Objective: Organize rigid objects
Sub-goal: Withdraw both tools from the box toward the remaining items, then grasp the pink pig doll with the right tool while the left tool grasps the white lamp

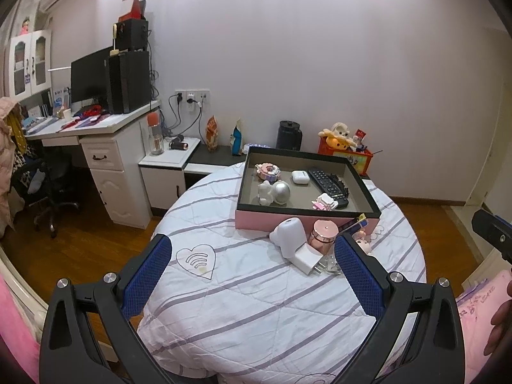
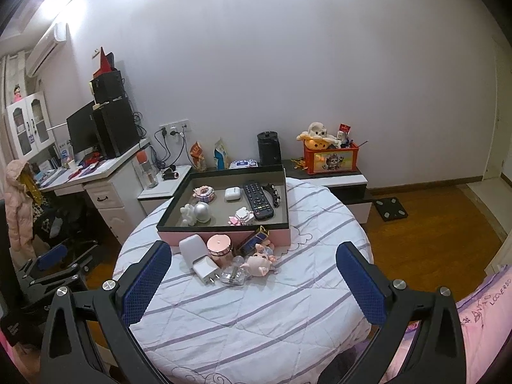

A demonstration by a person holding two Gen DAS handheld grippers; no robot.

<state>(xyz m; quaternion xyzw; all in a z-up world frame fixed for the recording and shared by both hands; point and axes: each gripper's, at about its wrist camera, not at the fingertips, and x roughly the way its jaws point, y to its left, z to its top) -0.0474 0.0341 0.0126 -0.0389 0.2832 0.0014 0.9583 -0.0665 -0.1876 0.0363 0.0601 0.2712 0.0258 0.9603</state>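
A pink box with a black rim [image 1: 300, 220] [image 2: 224, 235] stands on the round quilted table. It holds a remote [image 2: 257, 200], a white earbud case [image 2: 232, 193], a silver ball figure [image 2: 202, 212] and small pink pieces. In front of the box lie a white device [image 2: 191, 246], a white charger plug [image 2: 204, 270], a pink jar [image 2: 219, 249], a clear bottle [image 2: 233, 275], a pink pig toy [image 2: 260, 264] and a blue-gold box [image 2: 254, 240]. My left gripper [image 1: 252, 275] is open and empty, near the pile. My right gripper [image 2: 252, 278] is open and empty, just before the pile.
A white desk [image 1: 105, 147] with monitor and computer stands at left, with an office chair [image 1: 44, 188]. A low cabinet [image 2: 332, 182] behind the table carries a kettle and a red toy crate [image 2: 329, 156]. A scale [image 2: 391, 208] lies on the wooden floor.
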